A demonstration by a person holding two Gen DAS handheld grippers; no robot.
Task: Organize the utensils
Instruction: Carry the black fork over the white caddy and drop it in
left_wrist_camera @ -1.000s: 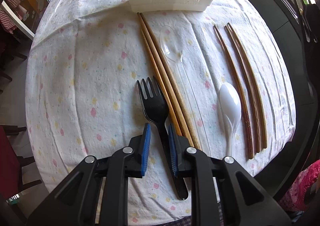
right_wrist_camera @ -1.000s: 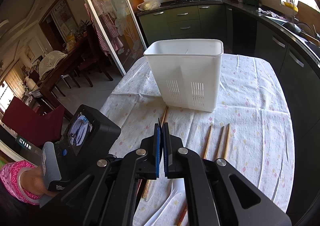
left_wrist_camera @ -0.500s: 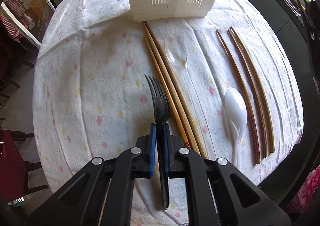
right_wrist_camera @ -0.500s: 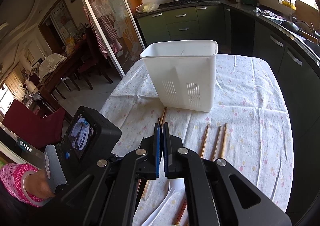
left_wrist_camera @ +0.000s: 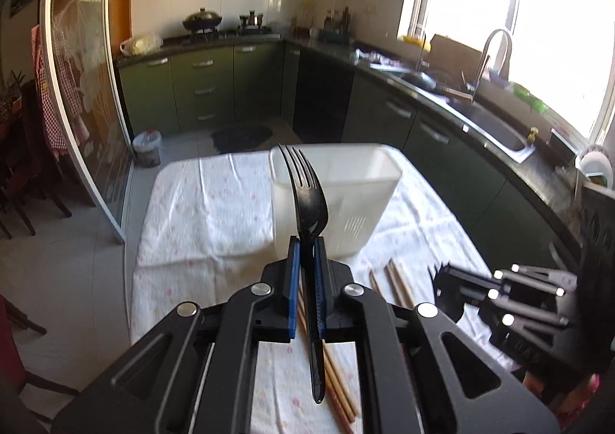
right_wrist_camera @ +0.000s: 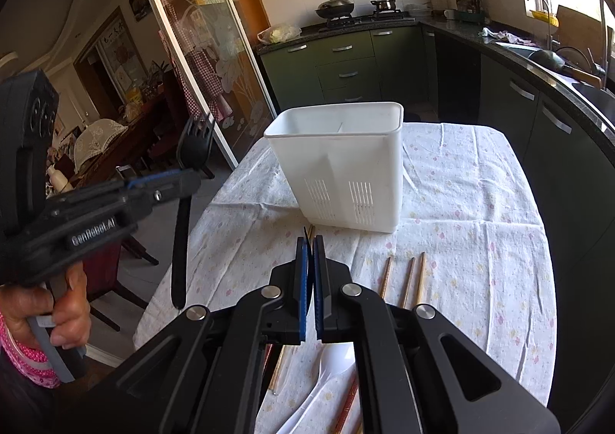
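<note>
My left gripper [left_wrist_camera: 304, 245] is shut on a black plastic fork [left_wrist_camera: 307, 196], held upright with tines up, lifted above the table in front of the white utensil caddy [left_wrist_camera: 346, 203]. In the right wrist view the left gripper [right_wrist_camera: 184, 176] and the fork [right_wrist_camera: 180, 242] hang at the left, off the table edge side of the caddy [right_wrist_camera: 338, 165]. My right gripper [right_wrist_camera: 310, 245] is shut and empty, low over the table before the caddy. Wooden chopsticks [right_wrist_camera: 407, 276] and a white spoon [right_wrist_camera: 330, 368] lie on the cloth under it.
The table [right_wrist_camera: 480, 203] has a spotted white cloth. More chopsticks [left_wrist_camera: 396, 280] lie near the caddy's base. My right gripper's body [left_wrist_camera: 511, 299] shows at the right in the left wrist view. Kitchen cabinets [right_wrist_camera: 538, 107] run along the right; chairs [left_wrist_camera: 23, 196] stand at the left.
My left gripper closed on the fork, lifted it off the cloth and tilted it up to stand before the caddy. The right gripper has stayed shut and nearly still.
</note>
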